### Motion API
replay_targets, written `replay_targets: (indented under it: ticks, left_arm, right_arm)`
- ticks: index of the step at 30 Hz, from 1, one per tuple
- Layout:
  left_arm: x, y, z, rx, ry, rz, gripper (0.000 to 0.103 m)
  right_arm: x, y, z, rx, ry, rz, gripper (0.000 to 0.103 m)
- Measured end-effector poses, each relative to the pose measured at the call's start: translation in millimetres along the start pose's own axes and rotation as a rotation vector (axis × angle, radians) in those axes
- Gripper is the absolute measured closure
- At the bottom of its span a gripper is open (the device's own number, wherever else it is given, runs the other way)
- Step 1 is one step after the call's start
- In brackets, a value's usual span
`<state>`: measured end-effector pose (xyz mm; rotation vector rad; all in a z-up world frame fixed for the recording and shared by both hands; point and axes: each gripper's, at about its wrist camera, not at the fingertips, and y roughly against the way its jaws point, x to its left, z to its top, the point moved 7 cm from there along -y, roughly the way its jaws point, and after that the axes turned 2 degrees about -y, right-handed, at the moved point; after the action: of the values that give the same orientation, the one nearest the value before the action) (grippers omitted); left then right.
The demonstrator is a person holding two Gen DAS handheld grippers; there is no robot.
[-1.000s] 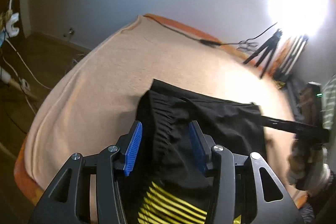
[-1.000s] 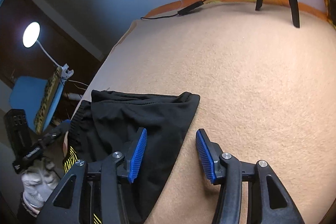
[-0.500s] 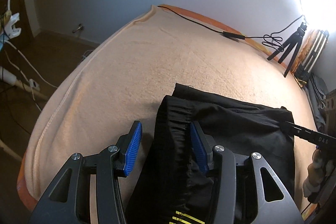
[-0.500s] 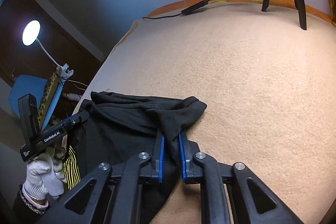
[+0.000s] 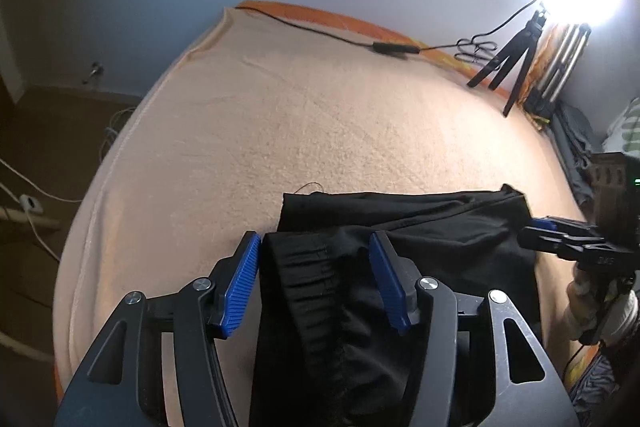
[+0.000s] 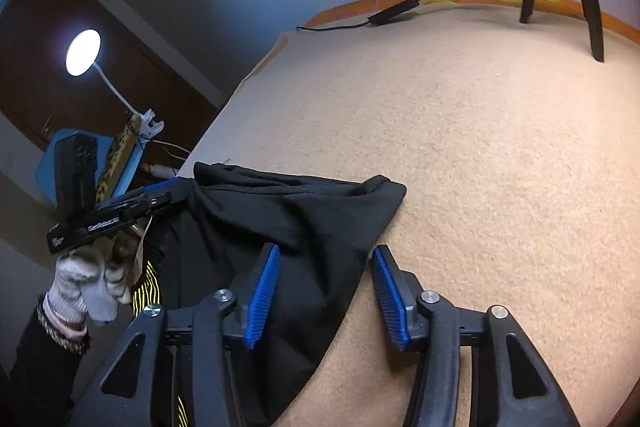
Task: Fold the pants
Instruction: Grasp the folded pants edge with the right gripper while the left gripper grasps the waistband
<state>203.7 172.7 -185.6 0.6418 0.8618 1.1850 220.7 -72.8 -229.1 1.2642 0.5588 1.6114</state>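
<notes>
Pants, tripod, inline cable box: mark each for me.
pants (image 5: 440,227): left wrist view, on the flat black fabric right of the gathered waistband.
tripod (image 5: 516,55): left wrist view, on the middle of its spread black legs.
inline cable box (image 6: 394,11): right wrist view, on the black box midway along the cable.

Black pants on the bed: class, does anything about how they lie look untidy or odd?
Yes. The black pants lie bunched and creased on the beige blanket, the far corner puckered, not flat.

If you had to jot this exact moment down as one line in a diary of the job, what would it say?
step: folding black pants on beige blanket | left claw: just opened, waistband between pads, not pinched | right claw: just reopened, cloth edge released
</notes>
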Motion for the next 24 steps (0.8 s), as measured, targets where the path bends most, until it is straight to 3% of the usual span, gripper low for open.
replay_targets:
  ticks: [7, 17, 24]
  left_arm:
    - [2.0, -16.3, -0.6, 0.042, -0.029, -0.026, 0.043]
    - [-5.9, -19.3, -2.0, 0.009, -0.142, -0.035, 0.038]
    - [-14.1, -16.8, -4.1, -0.025, -0.181, -0.053, 0.066]
  right_arm:
    - [1.5, -1.3, 1.1, -0.011, 0.004, 0.021, 0.051]
    - [-1.5, 3.9, -3.8, -0.026, 0.009, 0.068, 0.050]
    - [3.9, 2.4, -6.3, -0.031, 0.039, 0.089, 0.049]
